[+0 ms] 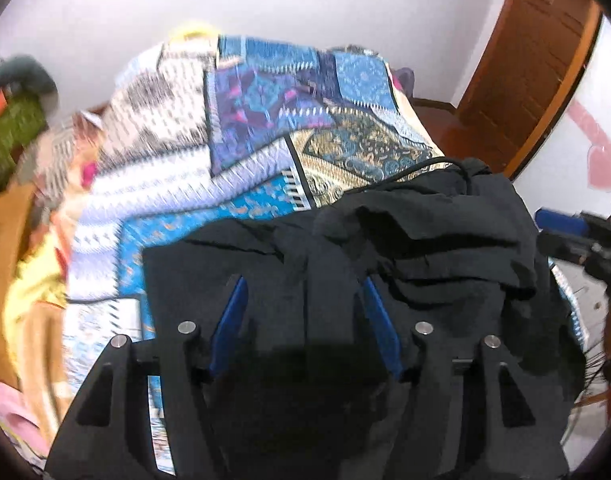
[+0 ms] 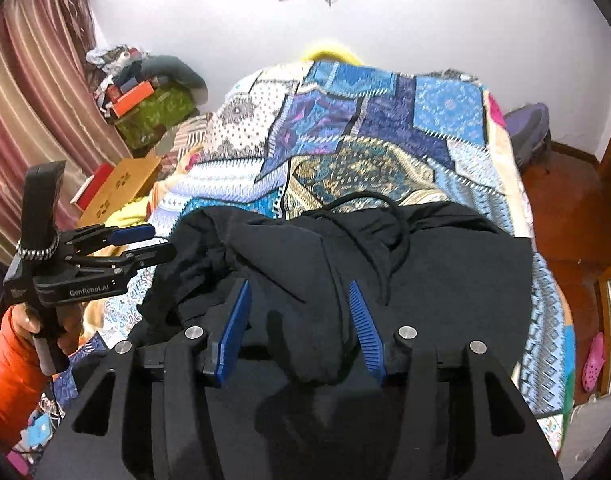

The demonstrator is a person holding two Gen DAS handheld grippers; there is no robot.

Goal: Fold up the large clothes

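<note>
Left wrist view first: the left gripper [image 1: 305, 308] hangs over the black garment [image 1: 425, 240], blue fingers [image 1: 229, 320] parted wide, nothing pinched; dark cloth lies flat beneath and between them. The garment is bunched ahead and to the right of the fingers, on the patterned bedspread [image 1: 265, 112]. The other gripper pokes in at the far right edge.

Right wrist view now: the right gripper [image 2: 301, 320] is spread too, its blue fingers [image 2: 365, 332] either side of a loose fold without pressing it. A drawstring cord [image 2: 397, 236] loops just beyond the fingertips. The left gripper [image 2: 145, 244] sits off to the left, at the garment's edge, pointing toward it.

This looks soft, limp and fairly thick, so it should sag and drag when lifted. Best bet: pinch a hem or corner at each side, avoiding the cord.
</note>
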